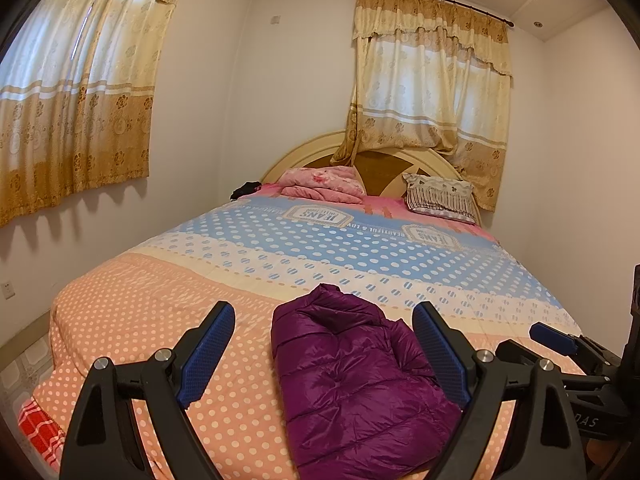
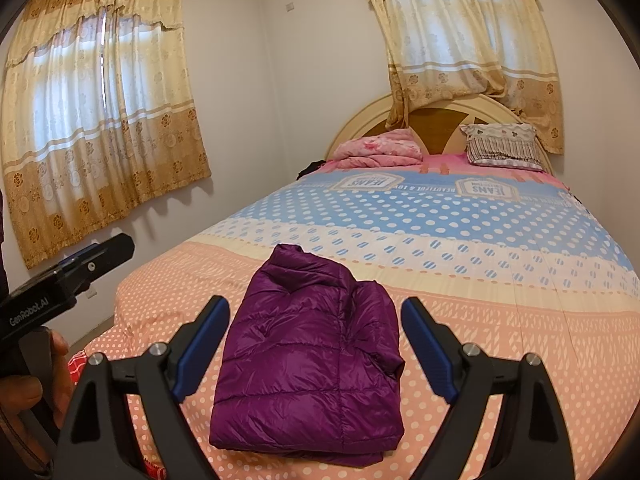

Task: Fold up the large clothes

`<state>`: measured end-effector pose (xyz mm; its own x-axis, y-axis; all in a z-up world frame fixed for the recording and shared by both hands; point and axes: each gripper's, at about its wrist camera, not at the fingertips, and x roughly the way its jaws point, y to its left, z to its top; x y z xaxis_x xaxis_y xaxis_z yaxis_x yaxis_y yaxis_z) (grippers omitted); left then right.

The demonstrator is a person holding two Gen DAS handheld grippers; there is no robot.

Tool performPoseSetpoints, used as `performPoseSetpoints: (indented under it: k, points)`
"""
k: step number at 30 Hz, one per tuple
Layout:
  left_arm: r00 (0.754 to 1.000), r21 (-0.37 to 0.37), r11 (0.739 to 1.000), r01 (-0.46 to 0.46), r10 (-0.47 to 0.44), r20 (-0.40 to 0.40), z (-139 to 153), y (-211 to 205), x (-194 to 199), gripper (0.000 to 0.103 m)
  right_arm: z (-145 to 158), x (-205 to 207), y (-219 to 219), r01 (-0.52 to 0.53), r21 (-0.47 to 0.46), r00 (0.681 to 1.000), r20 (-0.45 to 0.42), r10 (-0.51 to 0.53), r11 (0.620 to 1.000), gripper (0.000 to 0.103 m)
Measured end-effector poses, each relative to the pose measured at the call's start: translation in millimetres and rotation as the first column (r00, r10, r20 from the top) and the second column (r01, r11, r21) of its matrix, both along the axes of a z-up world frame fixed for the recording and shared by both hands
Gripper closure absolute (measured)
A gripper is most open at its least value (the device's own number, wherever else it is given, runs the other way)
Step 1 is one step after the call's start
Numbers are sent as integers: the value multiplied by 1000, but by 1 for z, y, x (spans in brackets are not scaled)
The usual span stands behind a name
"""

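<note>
A shiny purple quilted jacket (image 1: pixel 352 372) lies folded into a compact bundle on the near end of the bed, collar end pointing toward the headboard. In the right wrist view the purple jacket (image 2: pixel 312 356) sits straight ahead between my fingers. My left gripper (image 1: pixel 324 320) hovers open above its near part, blue pads wide apart and touching nothing. My right gripper (image 2: pixel 314 314) is open too, held short of the bundle. The right gripper's tip (image 1: pixel 552 336) shows at the right edge of the left wrist view, and the left gripper's body (image 2: pixel 60 276) at the left of the right wrist view.
The bed cover (image 1: pixel 168 312) is peach with white dots, then white and blue bands farther off. A pink folded blanket (image 1: pixel 324 184) and a striped pillow (image 1: pixel 440 196) lie by the headboard (image 1: pixel 384 168). Curtains hang left and behind. A hand (image 2: pixel 36 384) holds the left gripper's handle.
</note>
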<state>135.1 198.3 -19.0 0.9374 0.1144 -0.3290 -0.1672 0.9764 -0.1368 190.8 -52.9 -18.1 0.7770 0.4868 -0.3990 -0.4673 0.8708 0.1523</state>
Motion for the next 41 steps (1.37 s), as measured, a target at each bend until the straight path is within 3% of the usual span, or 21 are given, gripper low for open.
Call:
performPoseSetpoints:
  k: [28, 41]
  points:
    - [999, -11, 1000, -9, 8, -34, -6, 3, 7, 12, -3, -1, 0, -20, -5, 1000, -8, 20, 1000, 13]
    - [999, 56, 998, -14, 16, -37, -11, -6, 9, 12, -10, -2, -9, -26, -7, 1000, -16, 26, 1000, 13]
